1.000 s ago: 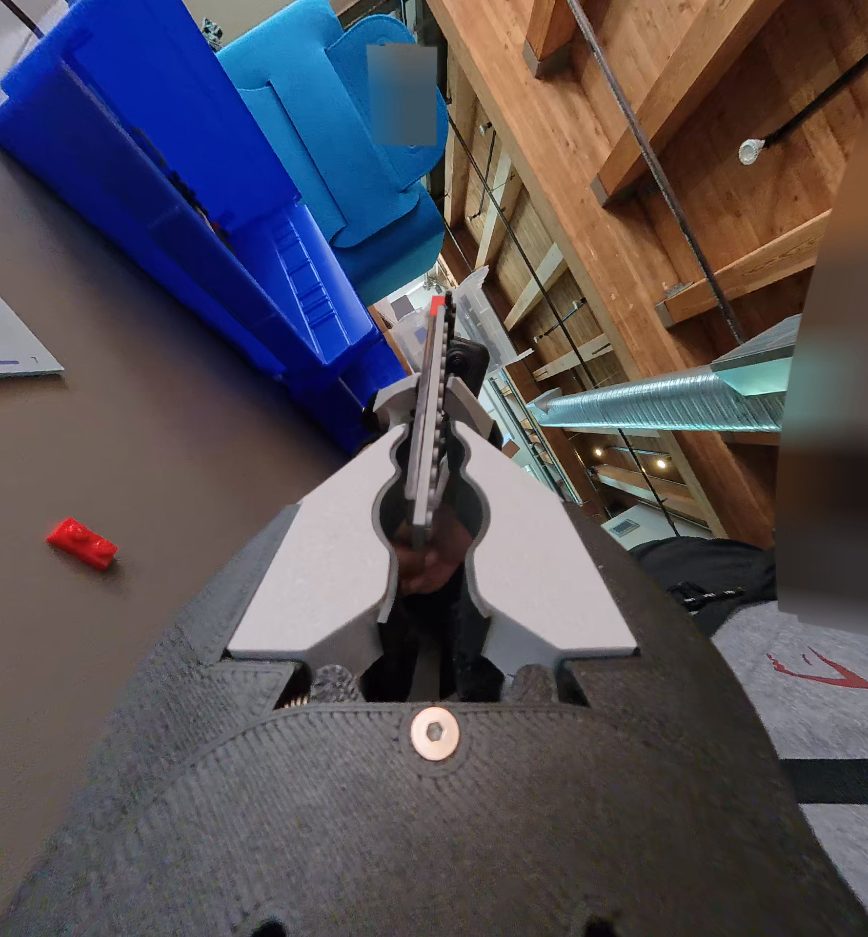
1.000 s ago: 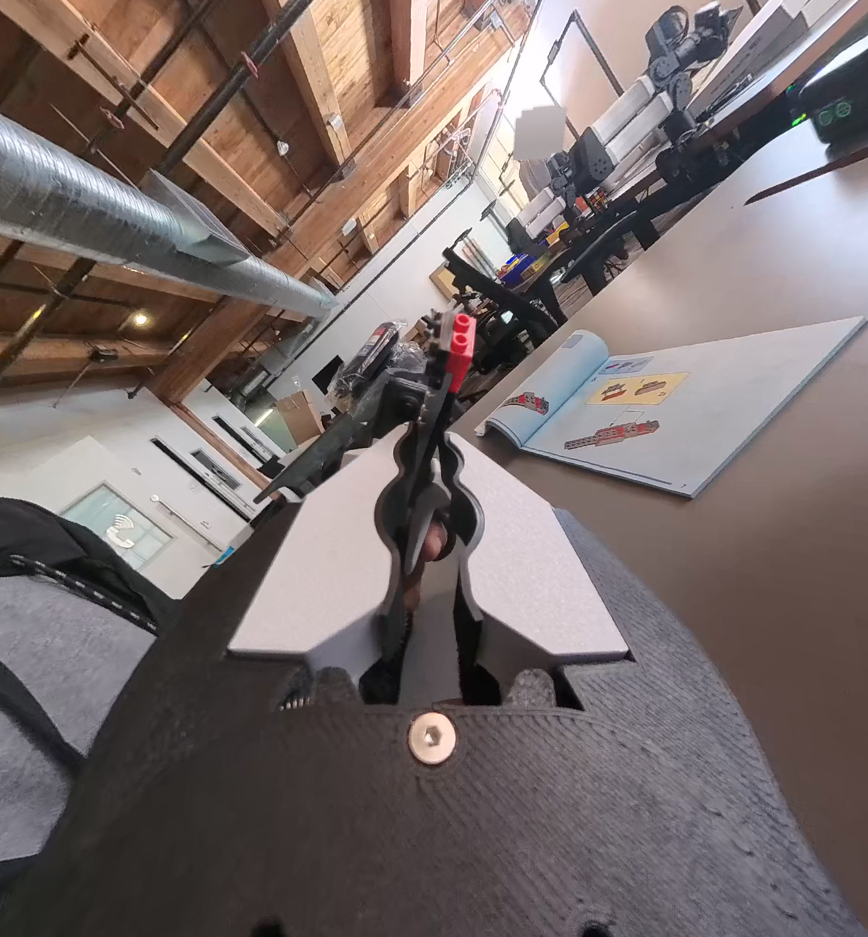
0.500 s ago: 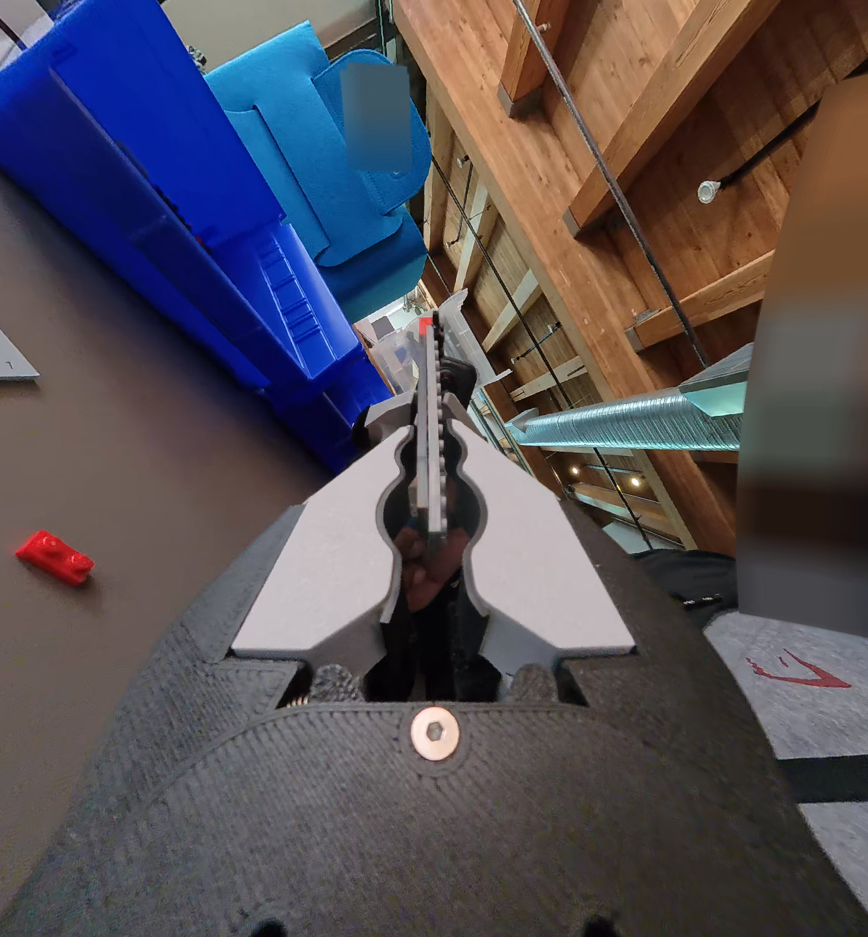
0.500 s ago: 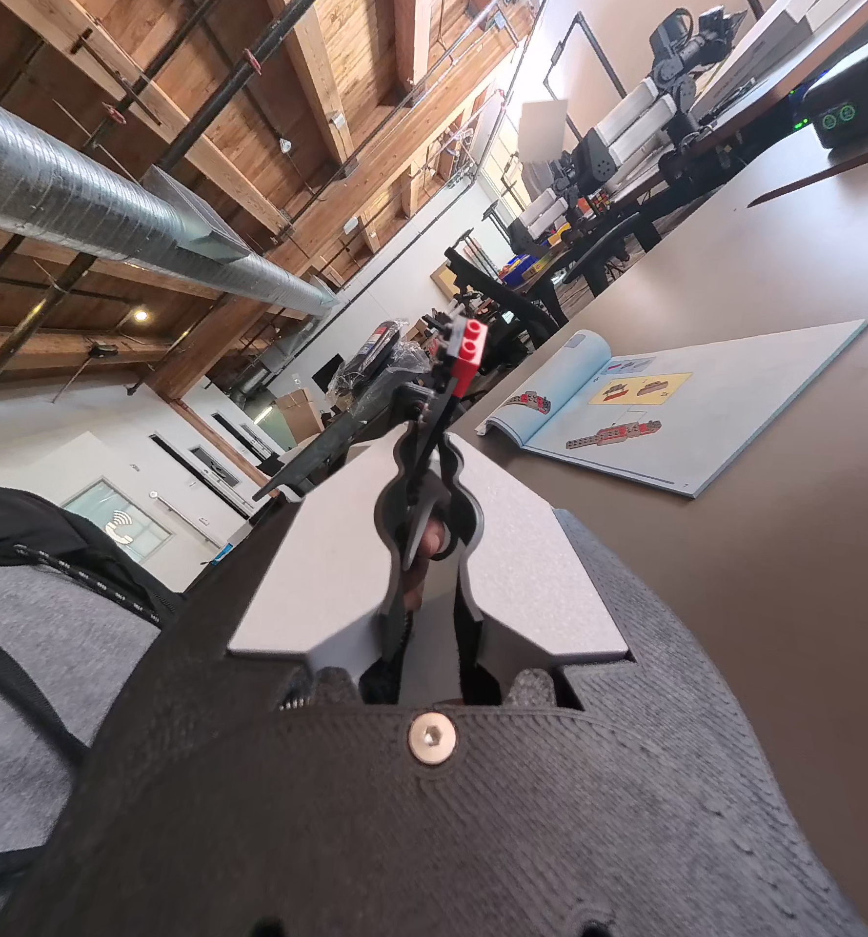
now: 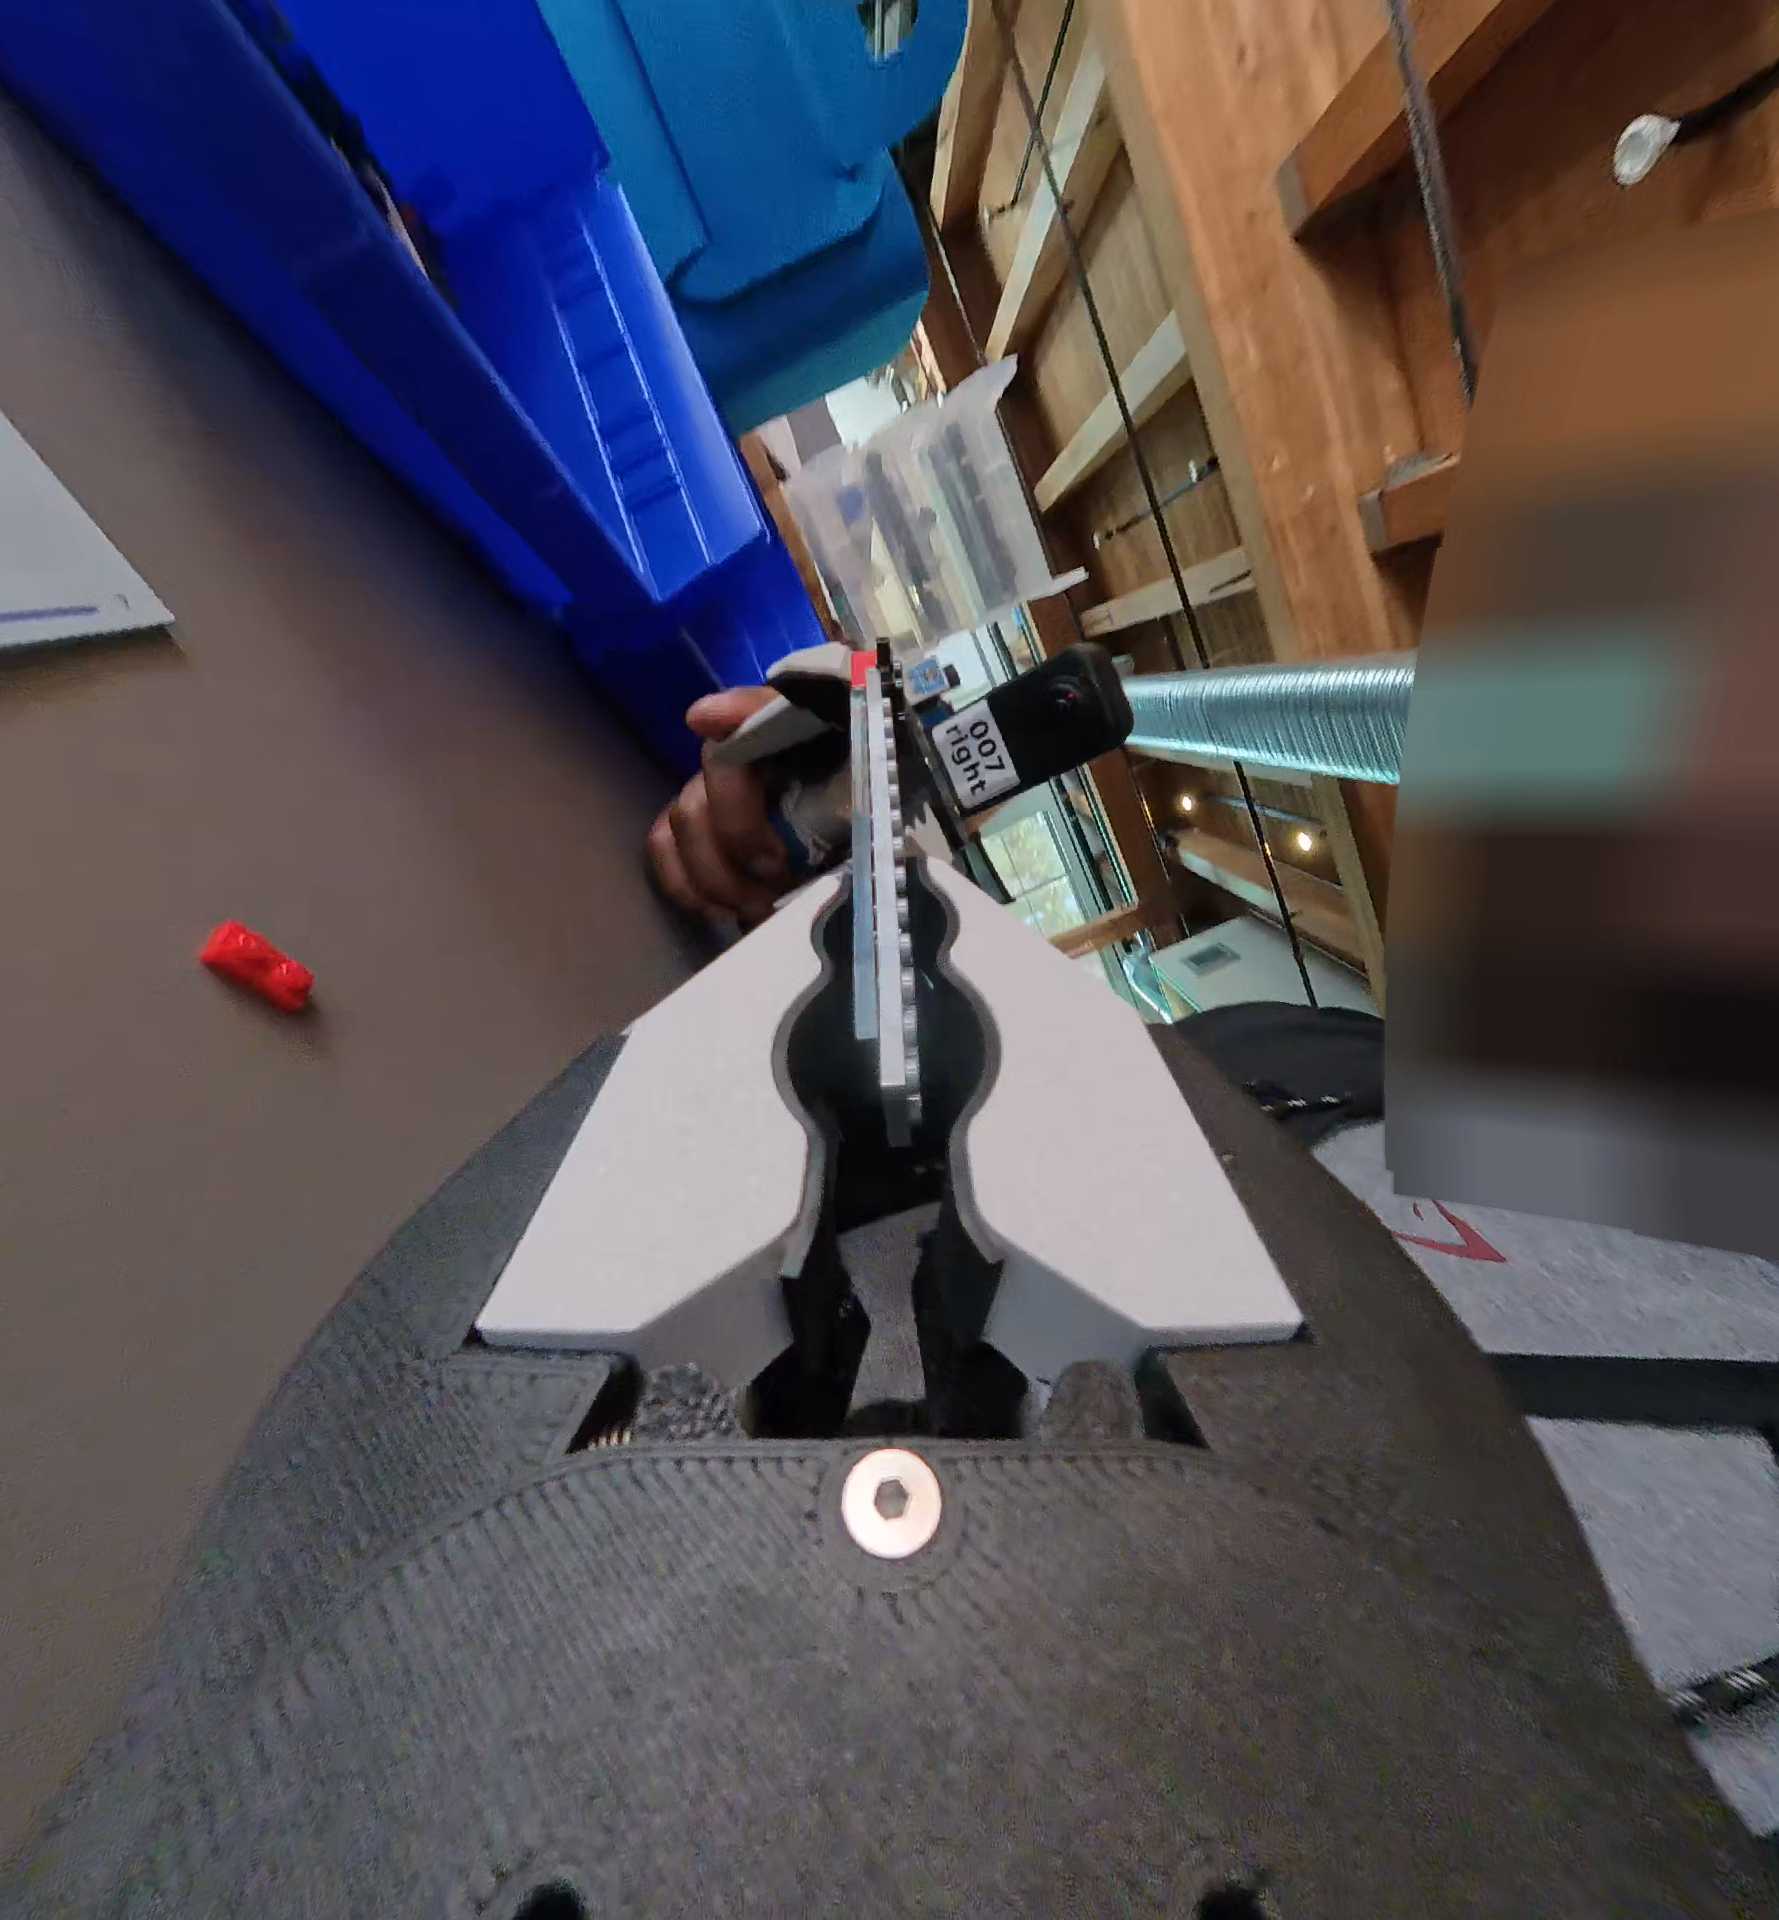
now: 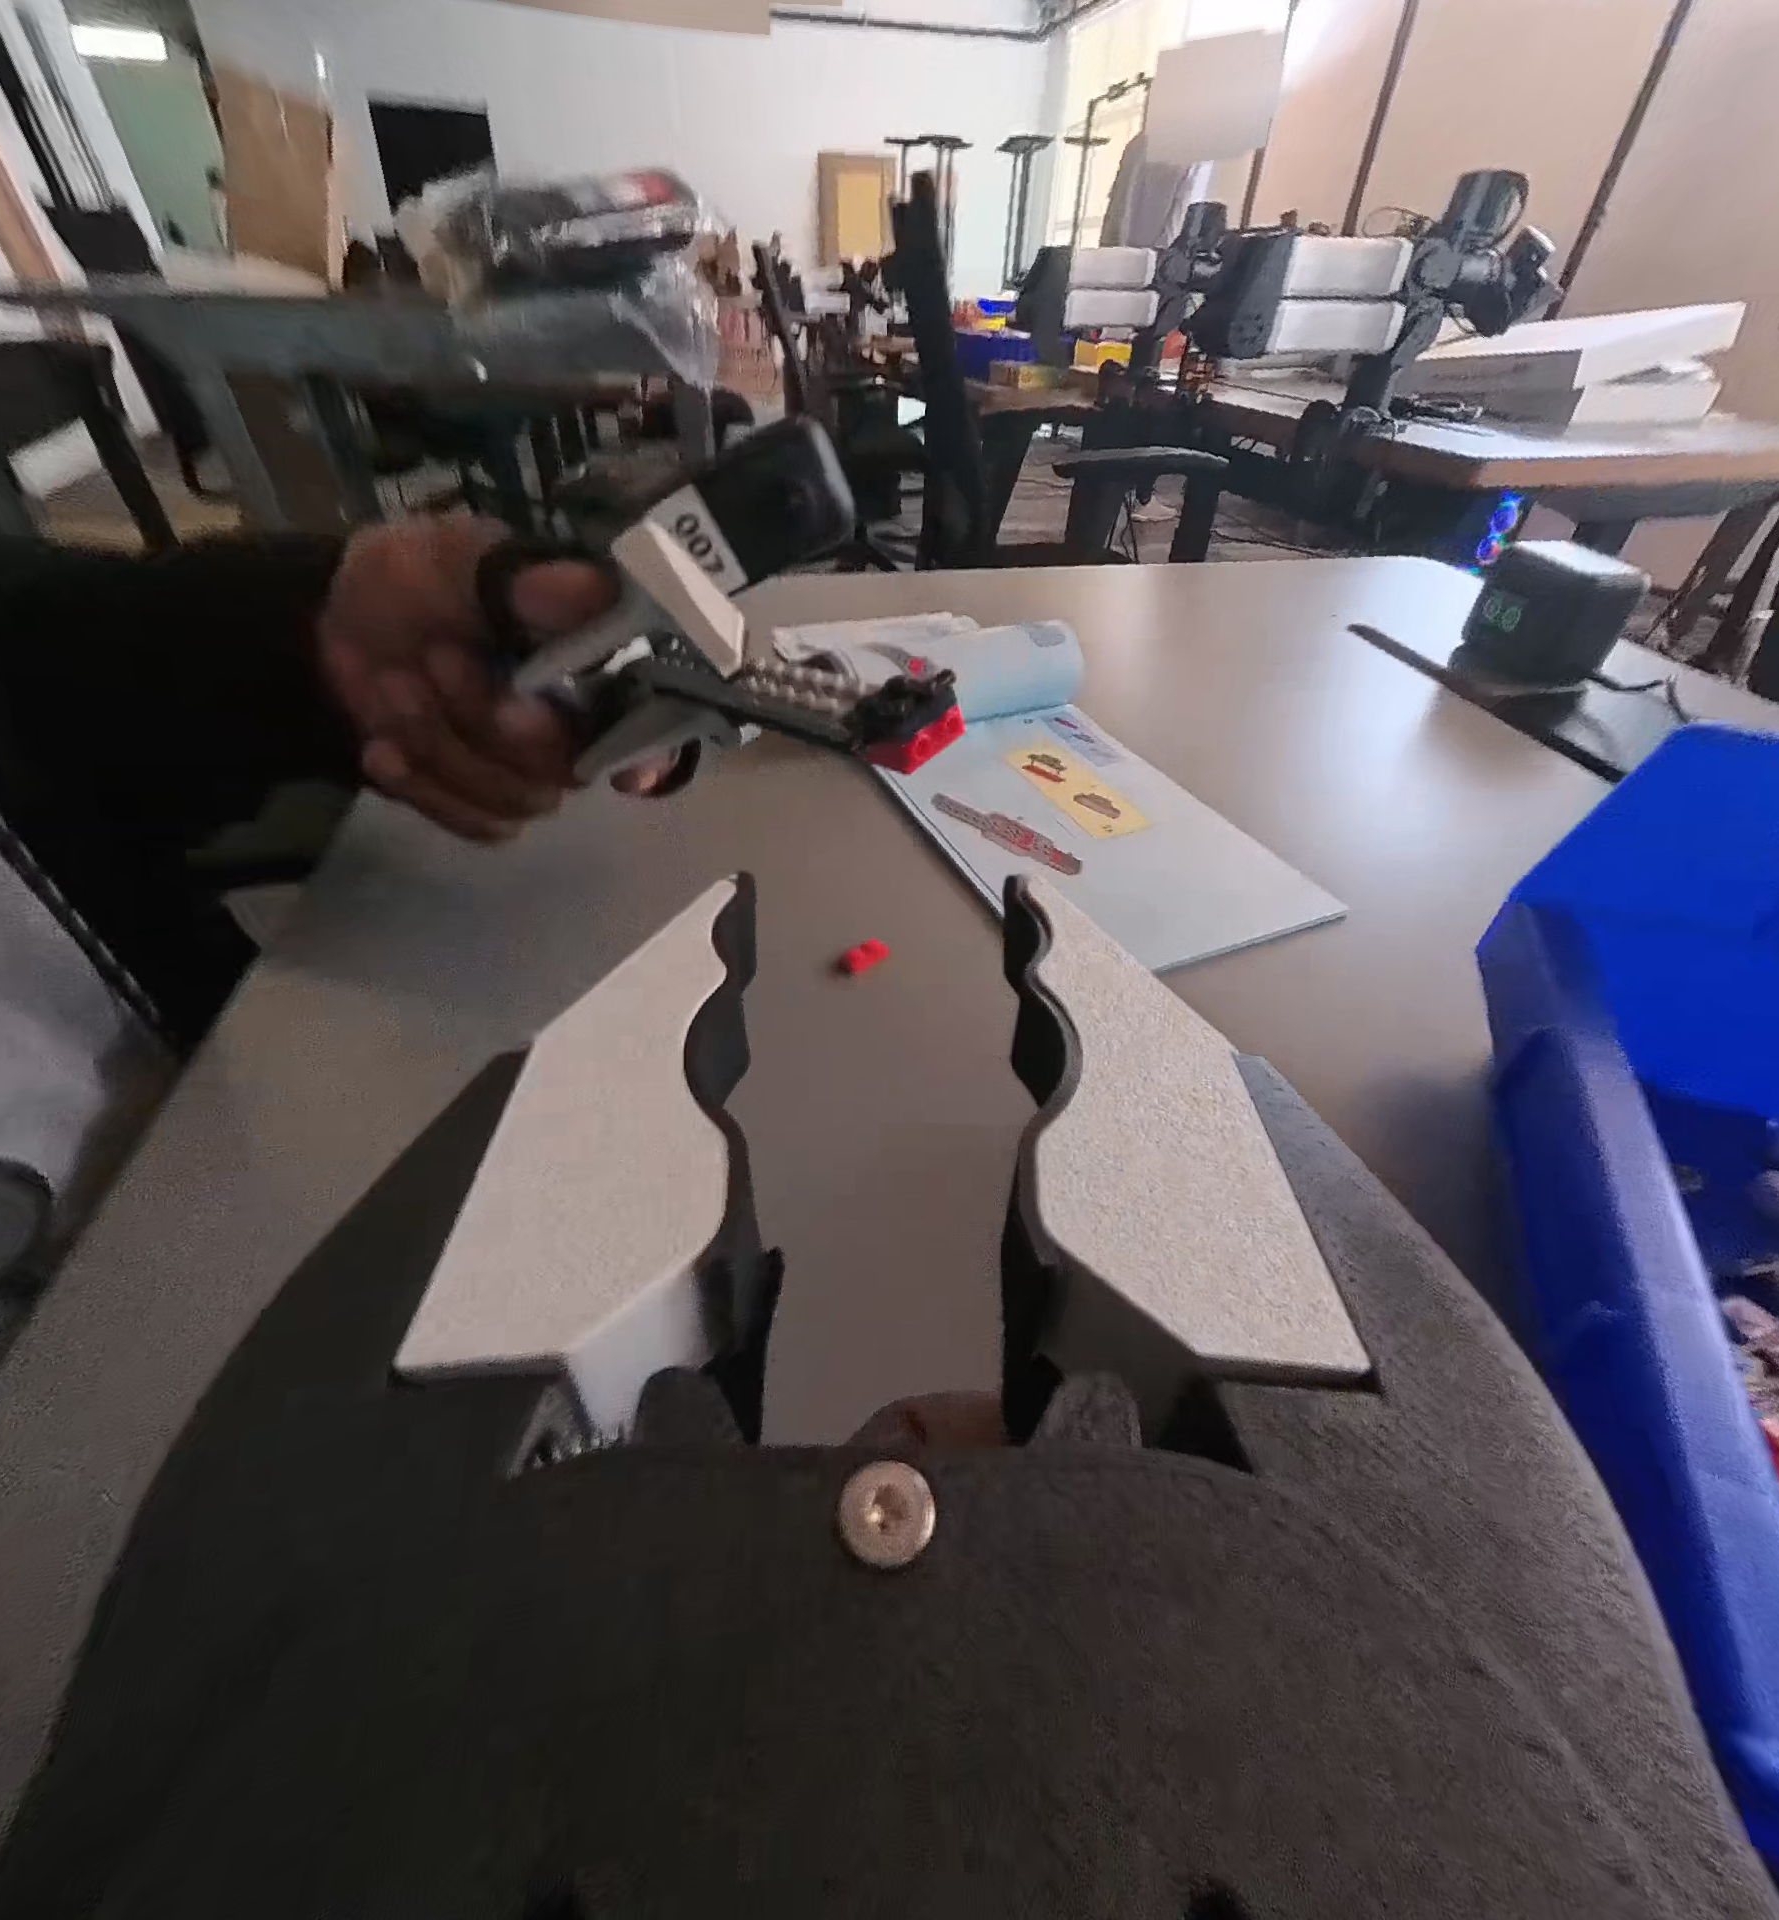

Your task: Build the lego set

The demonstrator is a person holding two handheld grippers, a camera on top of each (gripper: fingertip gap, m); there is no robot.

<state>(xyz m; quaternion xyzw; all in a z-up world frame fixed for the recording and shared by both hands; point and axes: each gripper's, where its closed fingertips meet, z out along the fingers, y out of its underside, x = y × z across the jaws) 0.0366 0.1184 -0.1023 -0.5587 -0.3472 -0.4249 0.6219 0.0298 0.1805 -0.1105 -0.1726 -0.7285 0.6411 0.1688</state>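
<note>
My left gripper [image 5: 890, 883] is shut on a long grey studded Lego plate assembly [image 5: 880, 935], held edge-on, with a red brick at its far tip [image 5: 866, 665]. In the right wrist view the same assembly [image 6: 812, 696] sticks out of the left gripper [image 6: 698, 707], a hand around the handle, its red brick [image 6: 921, 740] at the tip above the table. My right gripper [image 6: 874, 904] is open and empty, a short way from that tip; it also shows in the left wrist view [image 5: 802, 707]. A small red plate [image 6: 861, 956] [image 5: 256, 966] lies loose on the table.
An open instruction booklet [image 6: 1124, 831] lies on the brown table [image 6: 1228, 665] beyond the red plate. A blue parts bin [image 6: 1695, 1039] stands at the right; blue bins [image 5: 397, 312] also show in the left wrist view. A dark device [image 6: 1550, 623] sits at the far right. My right fingertips sit around 7 cm from my left ones.
My right gripper has opened, let go of the assembly and swung round to face the table. My left gripper still holds the assembly.
</note>
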